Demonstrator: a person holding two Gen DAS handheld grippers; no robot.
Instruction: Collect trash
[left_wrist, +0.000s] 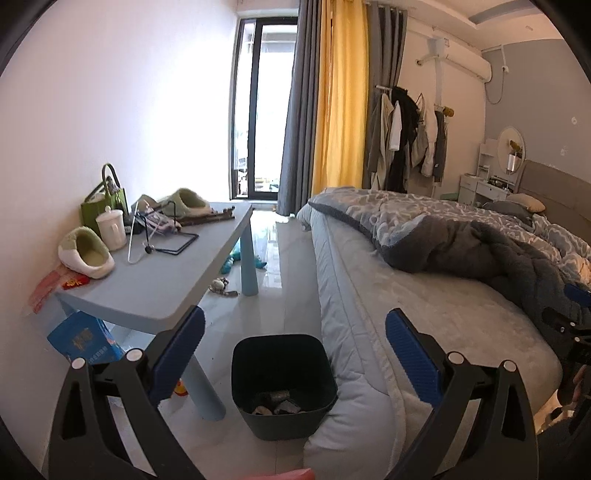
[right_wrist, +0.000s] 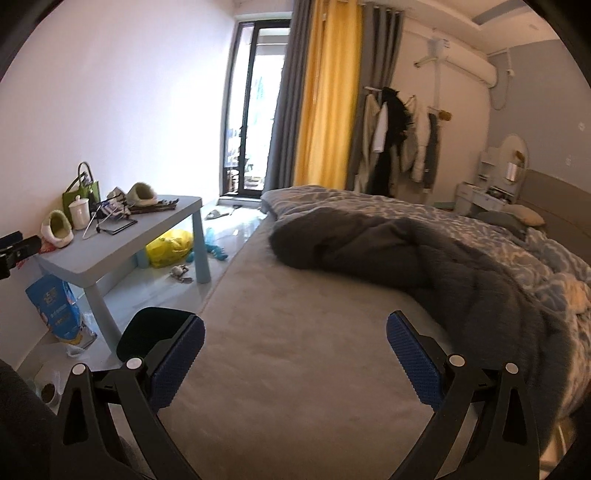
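Observation:
A dark bin (left_wrist: 282, 384) stands on the floor between the blue table and the bed, with some crumpled trash (left_wrist: 277, 404) at its bottom. My left gripper (left_wrist: 295, 354) is open and empty, held above and just in front of the bin. My right gripper (right_wrist: 295, 356) is open and empty over the grey bed sheet; the bin's rim (right_wrist: 155, 332) shows behind its left finger. The right gripper also shows at the right edge of the left wrist view (left_wrist: 569, 332). Small bits of litter (left_wrist: 221, 286) lie on the floor under the table.
A light blue table (left_wrist: 159, 273) by the left wall carries slippers, a white cup, a green bag and a black frame. A blue packet (left_wrist: 85, 341) leans under it. A yellow bag (right_wrist: 170, 247) lies under the table. The bed (right_wrist: 332, 332) with a rumpled duvet fills the right.

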